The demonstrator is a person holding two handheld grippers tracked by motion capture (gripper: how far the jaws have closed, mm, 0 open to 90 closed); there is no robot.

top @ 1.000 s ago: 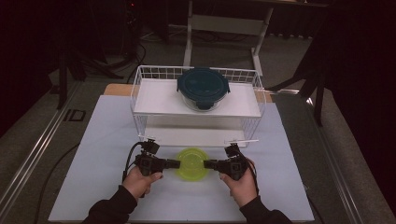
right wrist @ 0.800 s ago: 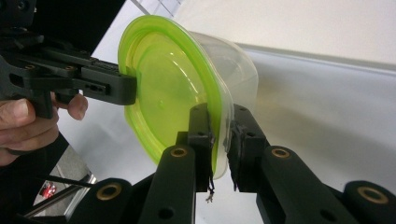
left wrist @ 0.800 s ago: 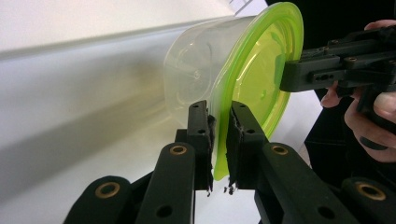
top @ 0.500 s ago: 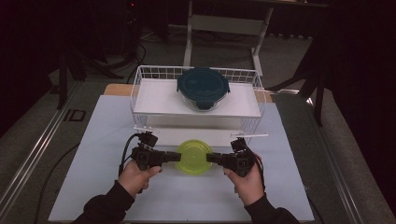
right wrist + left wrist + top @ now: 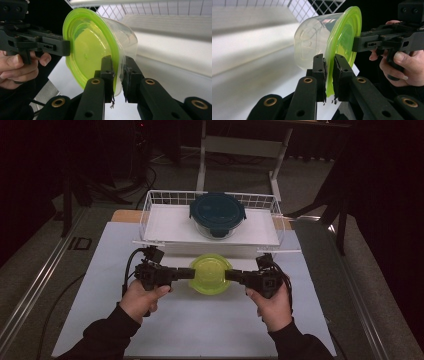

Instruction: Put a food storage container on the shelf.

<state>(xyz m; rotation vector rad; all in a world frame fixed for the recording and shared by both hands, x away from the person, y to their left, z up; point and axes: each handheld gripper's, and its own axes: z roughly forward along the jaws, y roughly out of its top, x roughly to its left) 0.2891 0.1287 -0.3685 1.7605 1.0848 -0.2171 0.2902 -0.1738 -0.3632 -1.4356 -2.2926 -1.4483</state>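
Note:
A clear plastic container with a lime-green lid (image 5: pixel 211 272) hangs above the white table between both grippers. My left gripper (image 5: pixel 189 273) is shut on the lid's left rim, and my right gripper (image 5: pixel 230 275) is shut on its right rim. In the left gripper view the jaws pinch the green lid edge (image 5: pixel 329 75), with the clear tub (image 5: pixel 312 47) beyond and the other gripper (image 5: pixel 362 43) across it. In the right gripper view the jaws clamp the lid rim (image 5: pixel 115 75), and the lid (image 5: pixel 87 45) faces the camera.
A white wire basket (image 5: pixel 150 215) stands at the back of the table and holds a glass container with a dark teal lid (image 5: pixel 217 212). The white table mat (image 5: pixel 100 270) ends near grey rails on both sides.
Both hands have risen together, lifting the green-lidded container off the table and a little toward the basket. Both grips are unchanged.

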